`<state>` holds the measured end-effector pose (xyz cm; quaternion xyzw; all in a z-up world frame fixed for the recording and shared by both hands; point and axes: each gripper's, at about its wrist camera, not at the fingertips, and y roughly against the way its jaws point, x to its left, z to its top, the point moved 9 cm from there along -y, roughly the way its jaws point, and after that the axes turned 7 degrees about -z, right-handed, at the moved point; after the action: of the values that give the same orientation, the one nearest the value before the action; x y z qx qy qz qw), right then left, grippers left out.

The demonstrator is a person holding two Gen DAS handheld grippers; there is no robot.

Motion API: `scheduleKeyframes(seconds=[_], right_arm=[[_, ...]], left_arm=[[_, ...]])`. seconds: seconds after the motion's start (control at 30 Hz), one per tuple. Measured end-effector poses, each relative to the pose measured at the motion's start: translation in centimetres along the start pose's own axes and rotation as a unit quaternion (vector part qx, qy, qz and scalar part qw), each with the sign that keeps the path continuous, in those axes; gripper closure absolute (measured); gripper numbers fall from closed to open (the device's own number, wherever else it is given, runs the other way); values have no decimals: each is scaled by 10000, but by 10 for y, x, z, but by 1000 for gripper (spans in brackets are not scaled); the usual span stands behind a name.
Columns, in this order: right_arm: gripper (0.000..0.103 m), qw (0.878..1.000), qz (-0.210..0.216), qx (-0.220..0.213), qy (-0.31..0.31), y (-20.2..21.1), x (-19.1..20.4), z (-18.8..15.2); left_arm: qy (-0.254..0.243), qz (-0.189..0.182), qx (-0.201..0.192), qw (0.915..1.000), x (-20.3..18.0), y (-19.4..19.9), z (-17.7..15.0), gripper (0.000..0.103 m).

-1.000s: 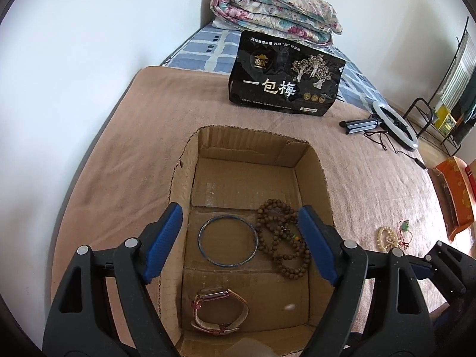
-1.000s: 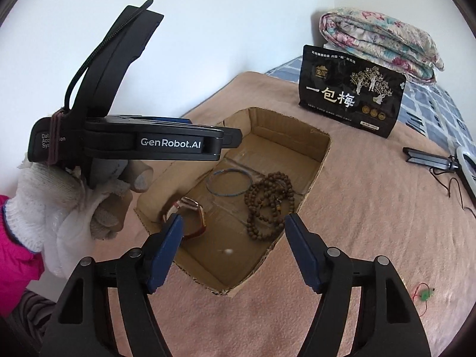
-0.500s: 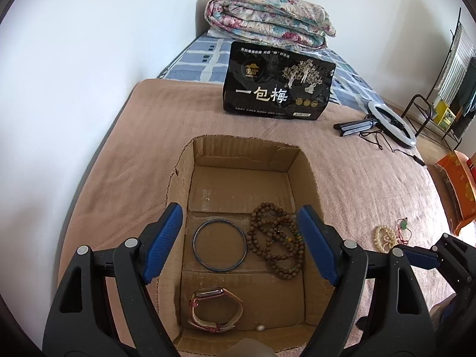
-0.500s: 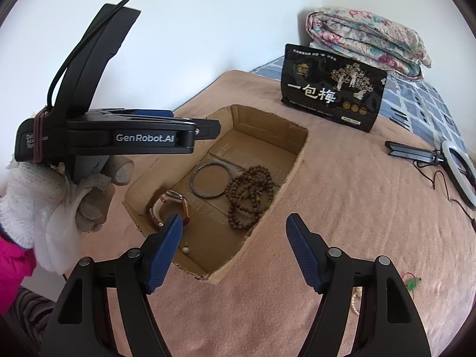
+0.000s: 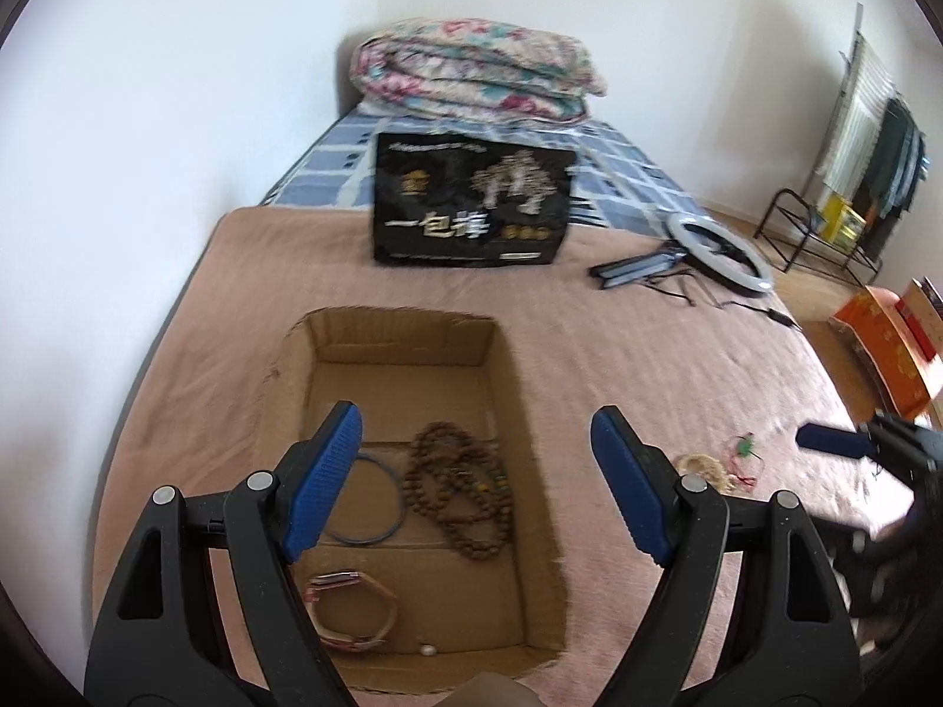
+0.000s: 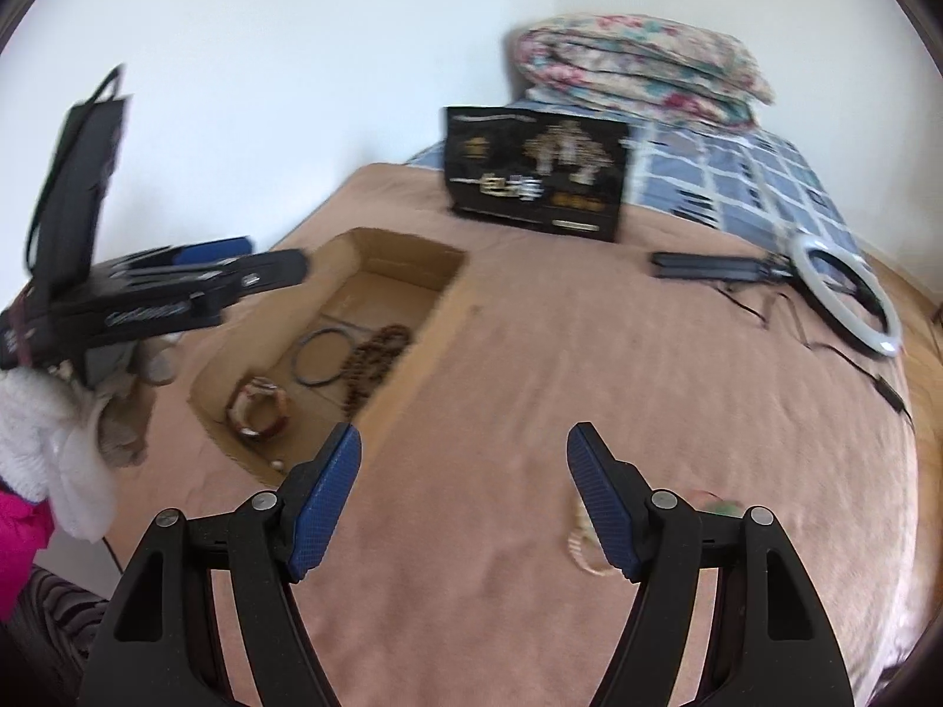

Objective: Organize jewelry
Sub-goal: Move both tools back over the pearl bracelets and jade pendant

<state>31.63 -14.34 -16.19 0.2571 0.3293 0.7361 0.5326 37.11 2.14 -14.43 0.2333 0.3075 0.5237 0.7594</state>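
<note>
An open cardboard box (image 5: pixel 530 506) (image 6: pixel 406 247) lies on the brown blanket. Inside lie a blue bangle (image 5: pixel 377 501), a brown bead string (image 5: pixel 460 489), a pink watch (image 5: pixel 353 613) and a small pearl (image 5: pixel 427 650). A pale bead bracelet (image 5: pixel 701 468) (image 6: pixel 580 542) and a red cord with a green pendant (image 5: pixel 745 448) lie on the blanket to the right of the box. My left gripper (image 5: pixel 477 483) is open and empty above the box. My right gripper (image 6: pixel 462 495) is open and empty above the blanket, with the pale bracelet by its right finger.
A black printed bag (image 5: pixel 471 206) stands behind the box, with a folded floral quilt (image 5: pixel 477 76) further back. A ring light with its black stand (image 5: pixel 713 253) lies at the right. An orange box (image 5: pixel 884 347) sits on the floor beyond the bed edge.
Both grippers have swung right and pulled back from the box. The right gripper now hangs over the blanket near the pale bracelet. A small pearl has come to rest in the box.
</note>
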Motion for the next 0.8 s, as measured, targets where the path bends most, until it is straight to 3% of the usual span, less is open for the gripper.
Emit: scheduleKeyframes(seconds=[0.2,0.53,0.8], right_arm=[[30,9986,-403,18,-340,10,-61,-5],[26,9942,-704,158,-794,11,-130,-24],[26,9889,-609,484,-1266,-4,-165,-48]], left_arm=[[-257,-294,111,9992,-41,-5,-3,21],[-742,-706,502,9935,-109,-29,-28,21],[-1130,-987,844,9851,-157,-52,-56,21]])
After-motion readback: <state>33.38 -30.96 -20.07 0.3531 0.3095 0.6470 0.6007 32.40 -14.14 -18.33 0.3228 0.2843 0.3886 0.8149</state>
